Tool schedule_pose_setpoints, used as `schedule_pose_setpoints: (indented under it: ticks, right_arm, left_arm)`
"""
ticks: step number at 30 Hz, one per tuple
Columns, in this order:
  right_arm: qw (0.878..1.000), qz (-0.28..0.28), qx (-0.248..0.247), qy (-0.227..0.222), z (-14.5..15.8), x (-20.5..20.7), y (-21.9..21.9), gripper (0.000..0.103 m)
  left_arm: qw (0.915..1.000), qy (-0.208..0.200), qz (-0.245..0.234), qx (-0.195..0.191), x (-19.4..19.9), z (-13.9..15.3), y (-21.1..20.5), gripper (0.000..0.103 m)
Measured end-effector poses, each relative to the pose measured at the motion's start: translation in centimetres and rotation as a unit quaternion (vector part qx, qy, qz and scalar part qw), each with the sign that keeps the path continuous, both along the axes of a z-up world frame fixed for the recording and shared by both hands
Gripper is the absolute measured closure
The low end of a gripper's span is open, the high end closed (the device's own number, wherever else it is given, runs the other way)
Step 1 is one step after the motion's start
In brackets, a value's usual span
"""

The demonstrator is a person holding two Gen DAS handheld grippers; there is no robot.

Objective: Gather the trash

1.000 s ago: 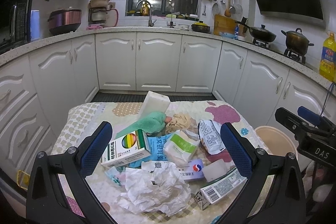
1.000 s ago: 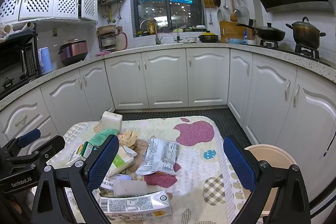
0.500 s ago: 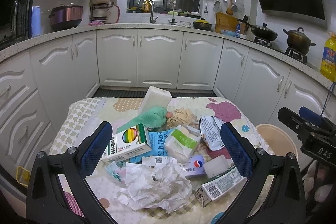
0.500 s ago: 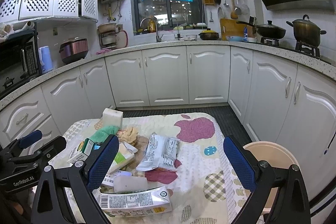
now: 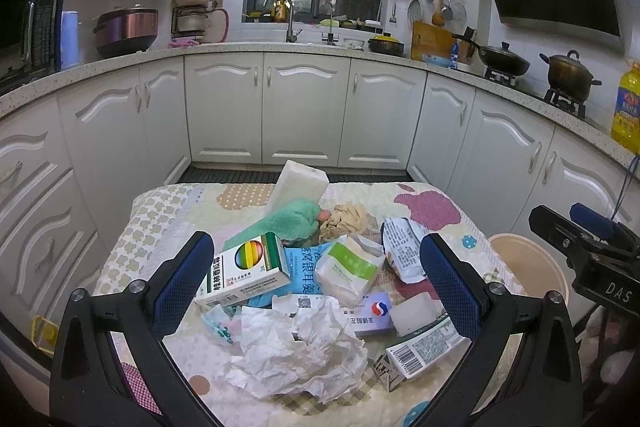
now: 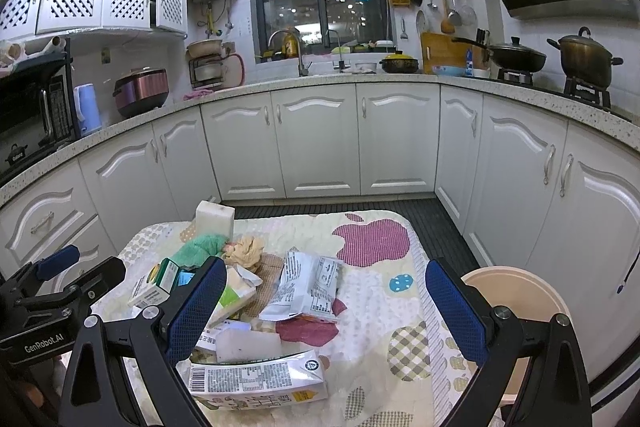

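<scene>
A: What's piled on the desk [image 5: 168, 211]?

B: Trash heaped on a patterned cloth. Nearest the left gripper [image 5: 316, 291] lies crumpled white paper [image 5: 296, 355], touching a green-and-white box [image 5: 244, 273] behind it on the left. A soft green-labelled pack [image 5: 348, 273] sits in the middle, and a silver wrapper [image 5: 402, 251] lies to its right.

A: And further back?

B: A white foam block [image 5: 298, 187] stands tilted at the far edge, with a teal cloth [image 5: 288, 223] and a tan crumpled wad [image 5: 346, 221] just in front of it.

A: Anything near the right gripper [image 6: 324, 311]?

B: A flattened carton [image 6: 256, 379] with a barcode, its long axis running left to right across that view, barcode end toward the left. A small white block [image 6: 246, 345] touches it behind. The pink bin [image 6: 520, 291] stands off the desk's right side, beside the cabinets.

A: The jaws?

B: Both pairs spread wide, holding nothing, hovering over the pile.
</scene>
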State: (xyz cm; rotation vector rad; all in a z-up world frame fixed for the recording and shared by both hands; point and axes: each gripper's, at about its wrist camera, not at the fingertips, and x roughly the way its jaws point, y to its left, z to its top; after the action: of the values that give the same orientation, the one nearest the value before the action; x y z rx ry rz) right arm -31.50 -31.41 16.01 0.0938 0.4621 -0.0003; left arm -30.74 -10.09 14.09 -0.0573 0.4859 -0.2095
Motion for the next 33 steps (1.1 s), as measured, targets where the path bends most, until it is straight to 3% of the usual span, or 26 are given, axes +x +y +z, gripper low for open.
schedule_pose_setpoints:
  ticks: [13, 19, 26, 33]
  right_arm:
    - [1.000, 0.008, -0.003, 0.024, -0.4, 0.6, -0.4, 0.004]
    - [0.999, 0.011, -0.006, 0.045, -1.3, 0.8, -1.1, 0.004]
    - [0.997, 0.012, 0.008, 0.075, -2.6, 1.4, -2.3, 0.004]
    - [0.996, 0.007, 0.004, 0.083, -3.1, 1.5, -2.8, 0.004]
  left_arm:
    - [0.9996, 0.025, -0.016, 0.001, 0.4, -0.6, 0.1, 0.000]
    - [0.9957, 0.060, -0.070, -0.010, 0.7, -1.8, -0.1, 0.000]
    - [0.9798, 0.103, -0.171, 0.018, 0.1, -4.1, -3.1, 0.000]
    - [0.9602, 0.122, -0.236, 0.085, 0.5, -6.4, -7.5, 0.000]
